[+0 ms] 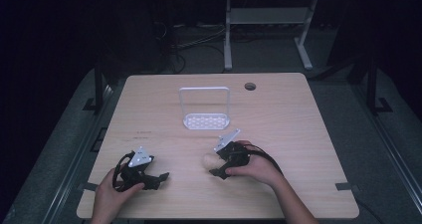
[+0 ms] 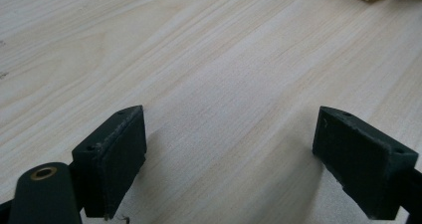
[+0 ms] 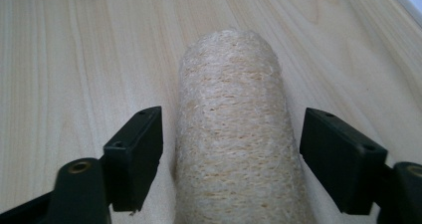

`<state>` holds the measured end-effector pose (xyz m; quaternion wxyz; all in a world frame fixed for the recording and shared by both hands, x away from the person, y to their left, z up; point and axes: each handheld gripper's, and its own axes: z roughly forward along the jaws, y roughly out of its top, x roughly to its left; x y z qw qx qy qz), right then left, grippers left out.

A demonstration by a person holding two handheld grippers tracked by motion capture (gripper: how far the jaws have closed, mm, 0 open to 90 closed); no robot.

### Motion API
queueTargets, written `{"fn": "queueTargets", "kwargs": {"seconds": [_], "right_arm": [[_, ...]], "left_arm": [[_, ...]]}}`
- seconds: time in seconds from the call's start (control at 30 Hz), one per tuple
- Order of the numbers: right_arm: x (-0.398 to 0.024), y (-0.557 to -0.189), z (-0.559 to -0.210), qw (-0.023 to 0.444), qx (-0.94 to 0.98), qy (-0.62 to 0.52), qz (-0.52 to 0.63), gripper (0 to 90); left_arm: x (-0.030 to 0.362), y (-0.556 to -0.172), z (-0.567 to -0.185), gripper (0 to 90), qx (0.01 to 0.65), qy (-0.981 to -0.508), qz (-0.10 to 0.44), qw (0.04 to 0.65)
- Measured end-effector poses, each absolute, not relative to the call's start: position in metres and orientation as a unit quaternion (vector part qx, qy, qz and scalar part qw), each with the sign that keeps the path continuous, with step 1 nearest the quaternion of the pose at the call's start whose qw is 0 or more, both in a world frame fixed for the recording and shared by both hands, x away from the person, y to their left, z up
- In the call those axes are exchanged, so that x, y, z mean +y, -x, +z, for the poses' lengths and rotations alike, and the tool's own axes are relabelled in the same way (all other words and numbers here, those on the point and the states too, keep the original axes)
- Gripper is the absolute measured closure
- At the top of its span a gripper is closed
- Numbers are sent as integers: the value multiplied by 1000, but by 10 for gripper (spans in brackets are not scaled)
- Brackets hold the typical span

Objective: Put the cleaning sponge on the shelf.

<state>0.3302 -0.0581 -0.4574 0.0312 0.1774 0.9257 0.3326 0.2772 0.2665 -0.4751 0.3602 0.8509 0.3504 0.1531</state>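
Right gripper [image 3: 231, 149]: spread wide, loofah roll [image 3: 231, 134] straddled, ungripped.
Left gripper [image 2: 229, 154]: released, held left of the loofah roll.

The loofah [image 3: 231, 129] lies on the table [image 1: 298, 129], before the rack [image 1: 205, 107].

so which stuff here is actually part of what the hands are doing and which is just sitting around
In use, as far as the frames suggest:
- loofah roll, lying between the open jaws of the right gripper, untouched
- left gripper, open above bare table

Lying about:
- white wire rack, standing farther back
- desk frame on the floor behind
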Motion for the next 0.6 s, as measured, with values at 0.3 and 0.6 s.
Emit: {"fn": "queueTargets", "kwargs": {"seconds": [0.3, 0.6], "right_arm": [[-59, -330, -458, 31, 926, -177, 331, 390], [-60, -330, -457, 31, 925, -180, 333, 404]], "left_arm": [[266, -277, -475, 131, 351, -851, 153, 360], [266, -277, -475, 131, 350, -851, 153, 360]]}}
